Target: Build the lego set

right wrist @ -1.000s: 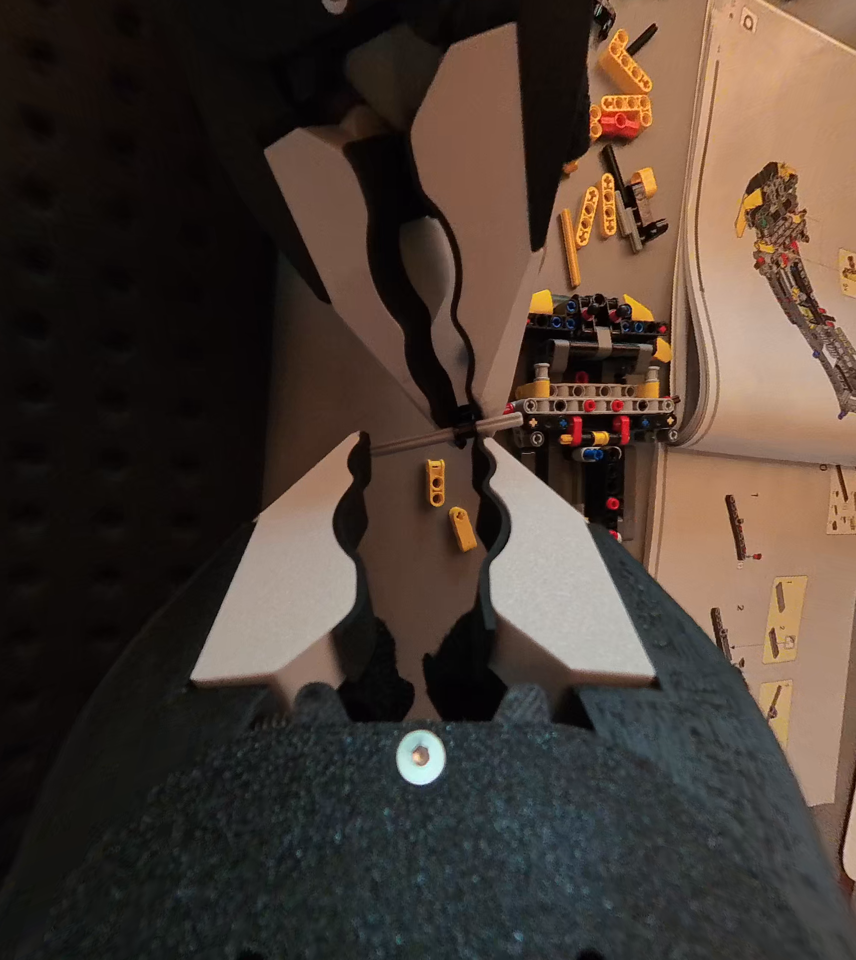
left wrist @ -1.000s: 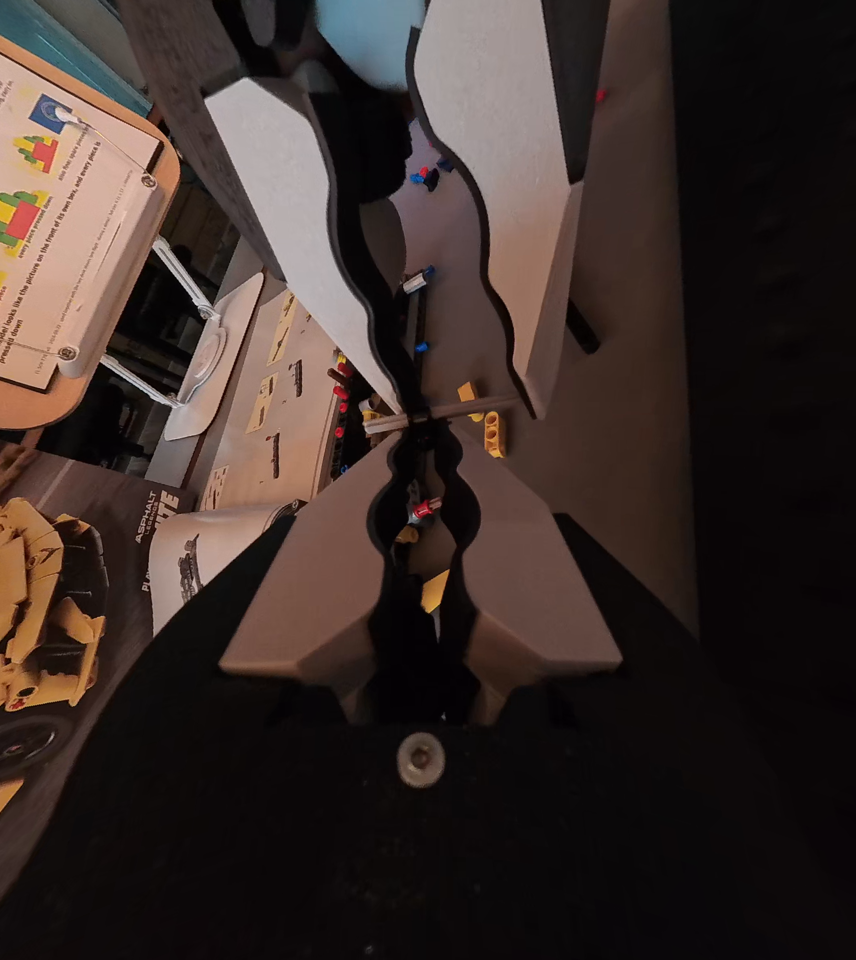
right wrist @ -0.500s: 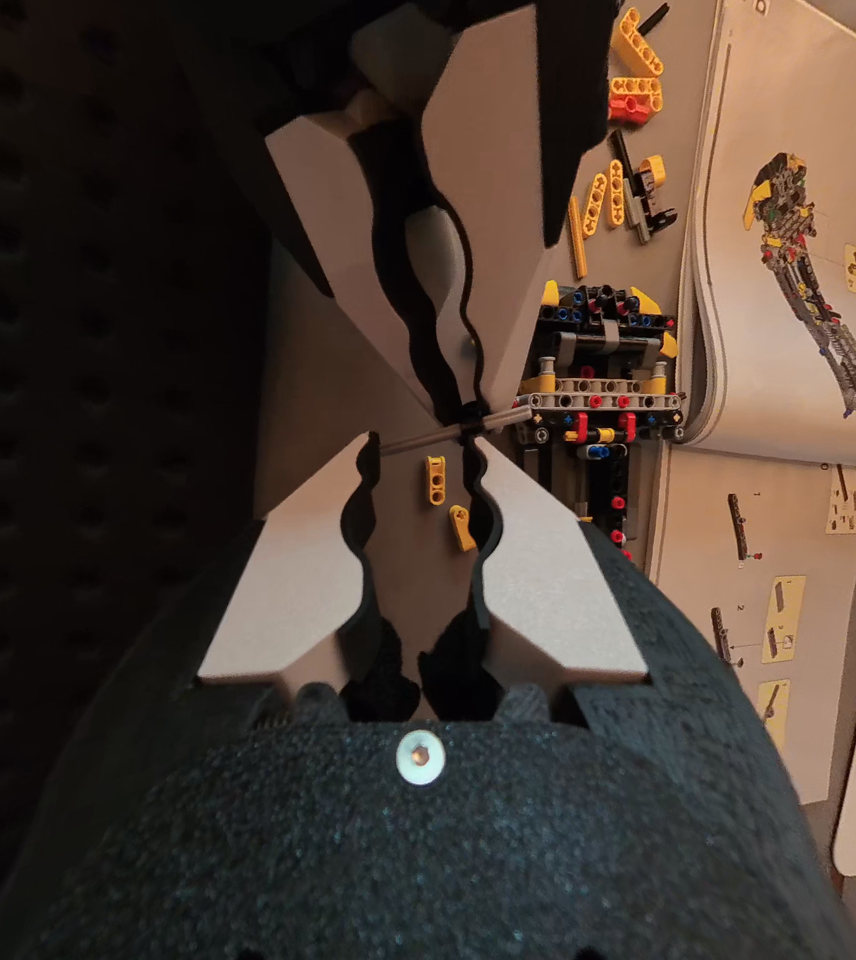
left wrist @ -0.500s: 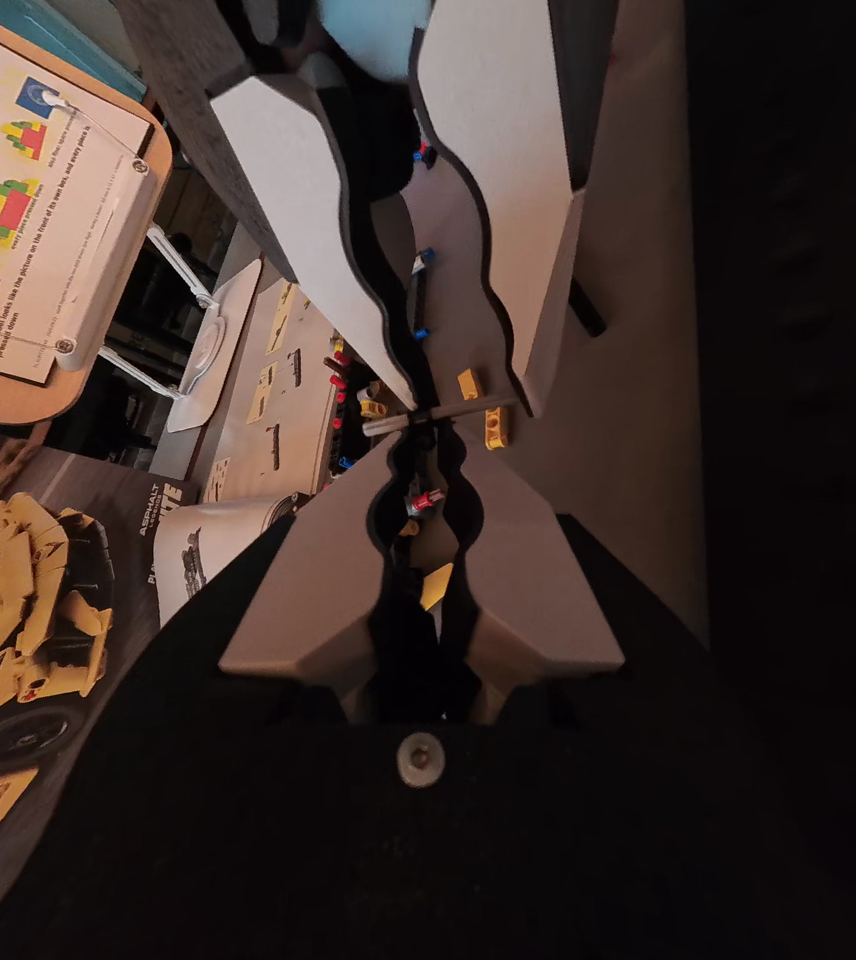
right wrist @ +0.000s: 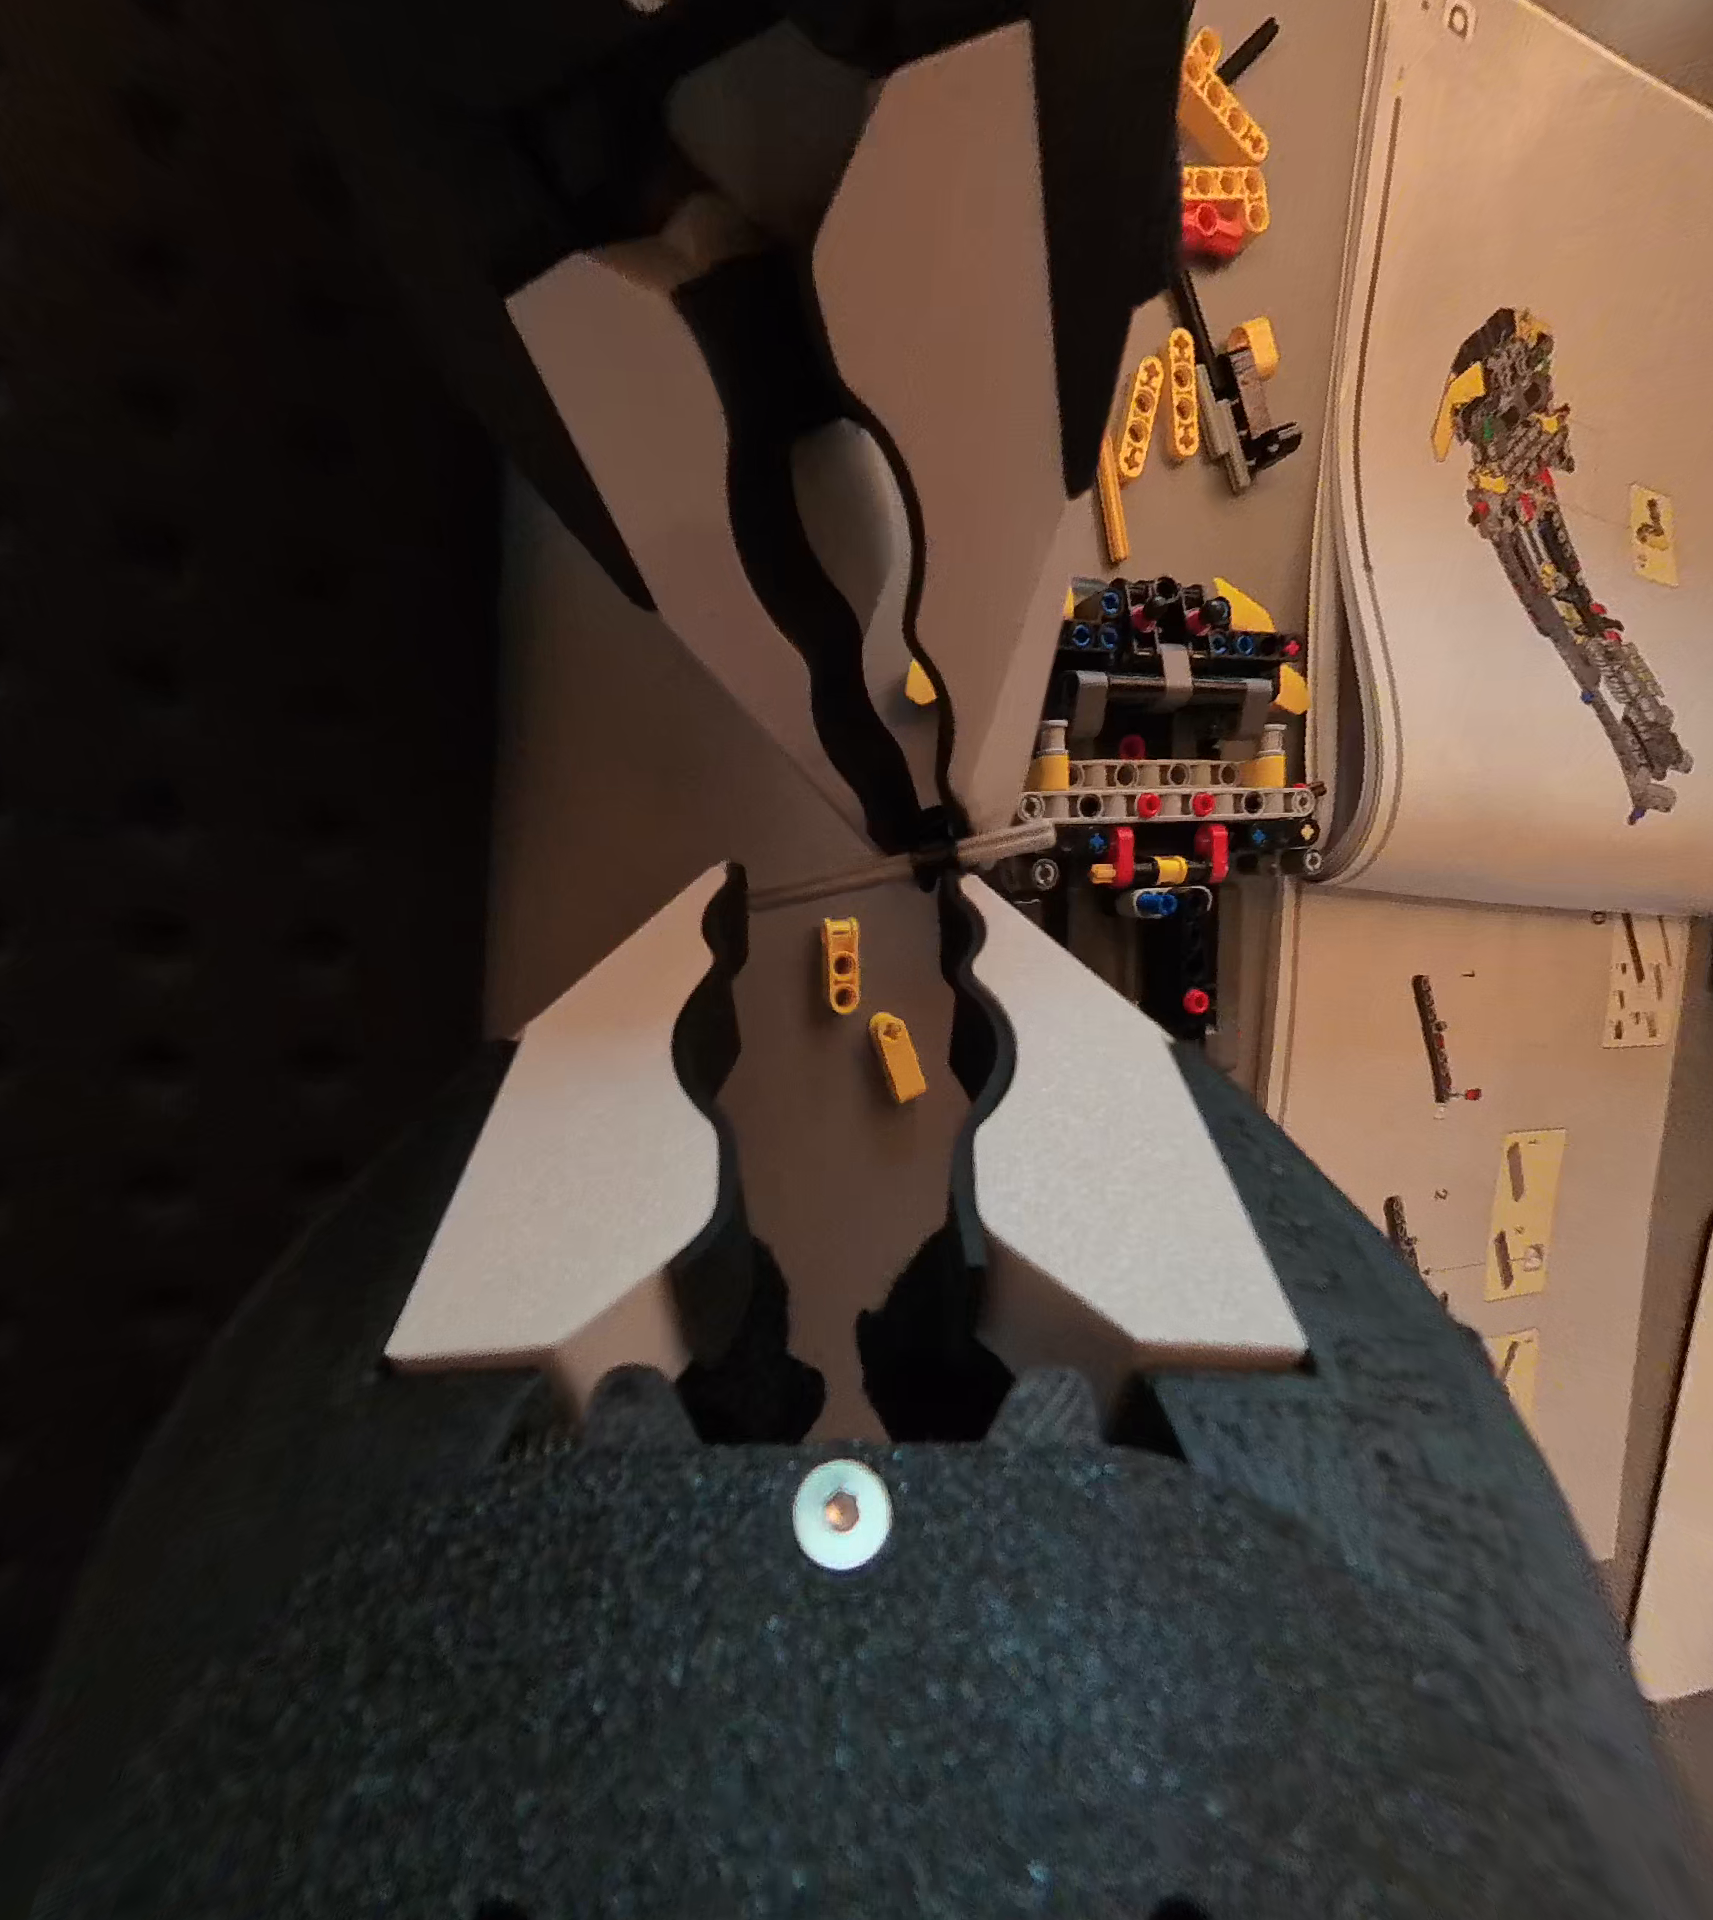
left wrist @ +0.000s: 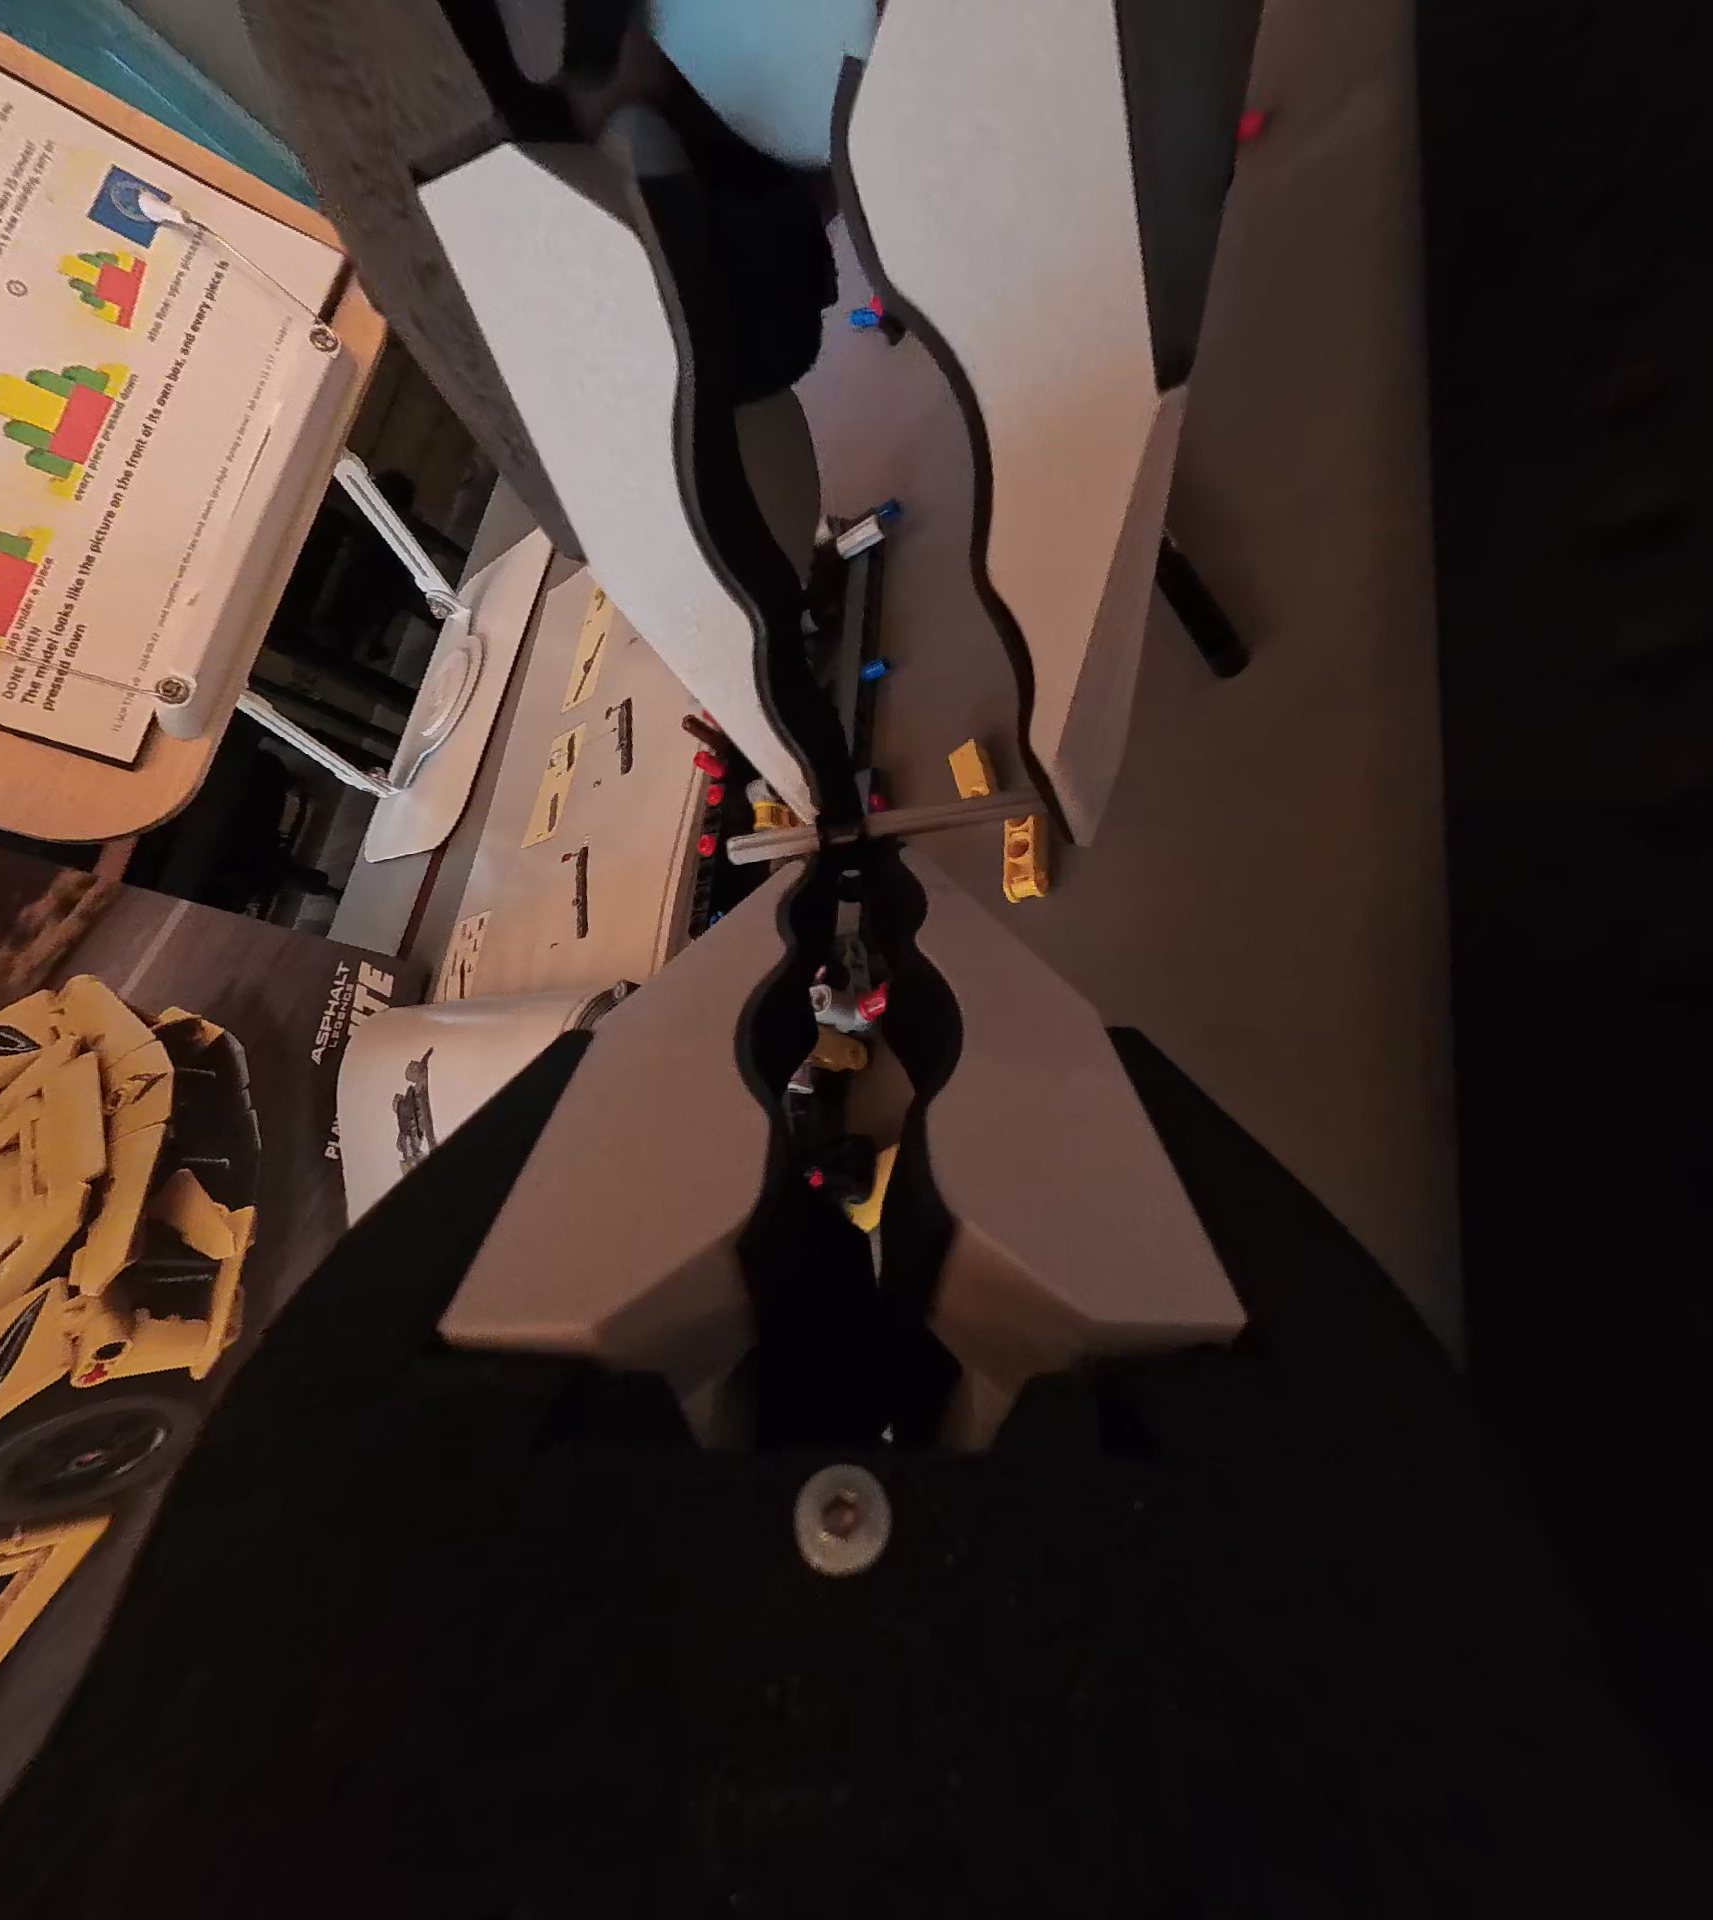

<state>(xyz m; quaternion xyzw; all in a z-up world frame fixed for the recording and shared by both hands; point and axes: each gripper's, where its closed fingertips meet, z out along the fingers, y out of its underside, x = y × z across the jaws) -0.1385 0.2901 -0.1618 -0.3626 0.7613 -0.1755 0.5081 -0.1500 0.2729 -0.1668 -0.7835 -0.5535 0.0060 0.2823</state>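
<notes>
A thin grey axle (right wrist: 997,840) with a small black piece (right wrist: 935,847) on it hangs level above the grey table. My left gripper (left wrist: 841,847) is shut on the axle at its middle; it comes in from the top of the right wrist view (right wrist: 919,842). My right gripper (right wrist: 841,883) is open, its fingertips at the axle from the opposite side, one tip by the axle's end. It shows at the top of the left wrist view (left wrist: 935,810). The partly built chassis (right wrist: 1164,800) lies on the table to the right.
Two small yellow pieces (right wrist: 839,964) lie under the right gripper. Yellow beams (right wrist: 1158,416) and a red piece lie farther back. An open instruction booklet (right wrist: 1558,520) and a sheet (right wrist: 1454,1143) lie on the right. The set's box (left wrist: 52,1195) and a sign stand (left wrist: 83,416) stand left. Left and right tips are no more than a few centimetres apart.
Almost nothing: both grippers stay tip to tip at the axle, with only a slight sway of the views.
</notes>
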